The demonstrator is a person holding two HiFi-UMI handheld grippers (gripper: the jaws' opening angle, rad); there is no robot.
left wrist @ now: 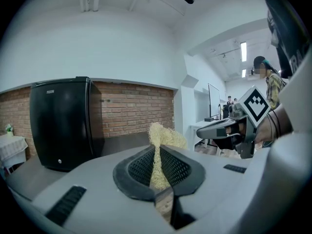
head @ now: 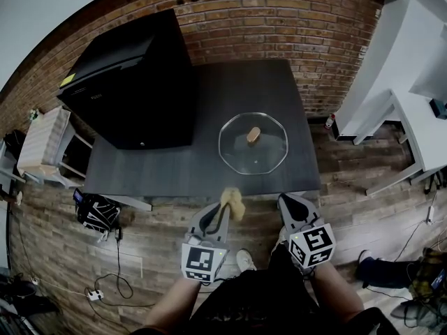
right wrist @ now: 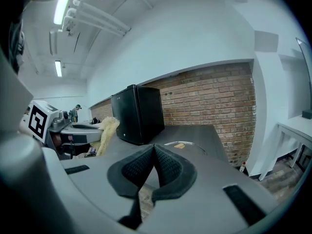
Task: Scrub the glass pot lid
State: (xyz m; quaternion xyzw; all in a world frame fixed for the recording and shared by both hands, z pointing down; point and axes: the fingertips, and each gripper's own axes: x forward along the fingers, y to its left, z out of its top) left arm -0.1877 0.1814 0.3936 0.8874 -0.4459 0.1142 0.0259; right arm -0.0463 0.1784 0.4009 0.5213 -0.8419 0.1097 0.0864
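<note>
The glass pot lid with a wooden knob lies flat on the dark table, right of centre. My left gripper hangs just off the table's front edge, shut on a yellow fibrous scrubber that sticks up past the jaws; the scrubber is pinched between the pads in the left gripper view. My right gripper is beside it, also short of the table edge, shut with nothing in it. From the right gripper view the lid lies ahead on the table.
A black mini fridge stands on the table's left half. A brick wall runs behind. White furniture stands to the right. A white rack and cables are on the floor at left.
</note>
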